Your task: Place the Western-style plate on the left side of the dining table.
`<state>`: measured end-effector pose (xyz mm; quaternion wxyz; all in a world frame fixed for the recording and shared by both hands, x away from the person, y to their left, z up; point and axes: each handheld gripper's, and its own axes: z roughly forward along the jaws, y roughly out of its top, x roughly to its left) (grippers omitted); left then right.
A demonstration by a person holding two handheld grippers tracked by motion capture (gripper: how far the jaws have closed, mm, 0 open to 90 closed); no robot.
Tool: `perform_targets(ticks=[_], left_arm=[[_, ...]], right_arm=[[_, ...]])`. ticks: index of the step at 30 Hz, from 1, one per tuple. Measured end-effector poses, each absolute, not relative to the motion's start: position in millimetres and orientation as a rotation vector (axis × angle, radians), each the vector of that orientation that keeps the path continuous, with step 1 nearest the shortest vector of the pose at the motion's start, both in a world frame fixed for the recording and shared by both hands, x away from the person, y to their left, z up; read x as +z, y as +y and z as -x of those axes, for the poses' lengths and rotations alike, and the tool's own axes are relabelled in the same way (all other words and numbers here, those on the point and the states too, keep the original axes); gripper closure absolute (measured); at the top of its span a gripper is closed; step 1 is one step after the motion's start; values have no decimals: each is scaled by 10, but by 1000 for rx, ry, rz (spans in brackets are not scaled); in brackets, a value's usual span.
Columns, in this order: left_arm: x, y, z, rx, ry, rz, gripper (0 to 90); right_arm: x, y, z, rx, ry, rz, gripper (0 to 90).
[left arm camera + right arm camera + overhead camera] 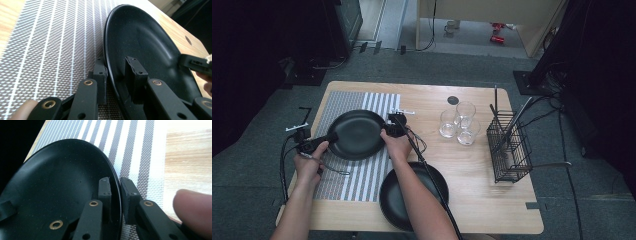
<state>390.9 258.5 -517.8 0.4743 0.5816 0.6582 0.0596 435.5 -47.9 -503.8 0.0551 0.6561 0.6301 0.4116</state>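
Black plate (357, 134) sits on the striped placemat (357, 182) at the left of the worktop (492, 200), one gripper at each side of its rim. Right gripper (115, 188): jaws clamped on the plate's right rim, one pad inside, one outside. Left gripper (117, 71): jaws straddle the left rim, outer pad against the edge, inner pad standing off the plate's inner face, so not pressing; reads as loosened, not a firm hold. Plate looks flat on the mat in the high view.

Step in hand, judged: setting this plate on the placemat, release underway on the left side. Second black plate (412, 197) lies nearer the person, partly under the right forearm. Three glasses (459, 125) and a wire rack (509, 145) stand well apart to the right.

Next move calls for opening the right jaws too, then backing both grippers off sideways without dragging the rim.
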Motion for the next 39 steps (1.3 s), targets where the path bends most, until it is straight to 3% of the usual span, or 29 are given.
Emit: perform_targets(ticks=[16,25,30,39], left_arm=[[-5182,2558,-3892,212,1652,-1430,700],[-5143,2584,-3845,270,1666,-1391,489],[-5113,2586,-3798,296,1663,-1401,450],[-4942,2507,-3655,296,1556,-1444,304]], right_arm=[[-5017,-418,-4338,1234,1954,-1934,793],[-4811,-551,-4262,1269,1879,-1688,632],[-4715,-696,-4203,1313,1855,-1651,592],[-4575,-917,-4025,1299,1894,-1600,290]])
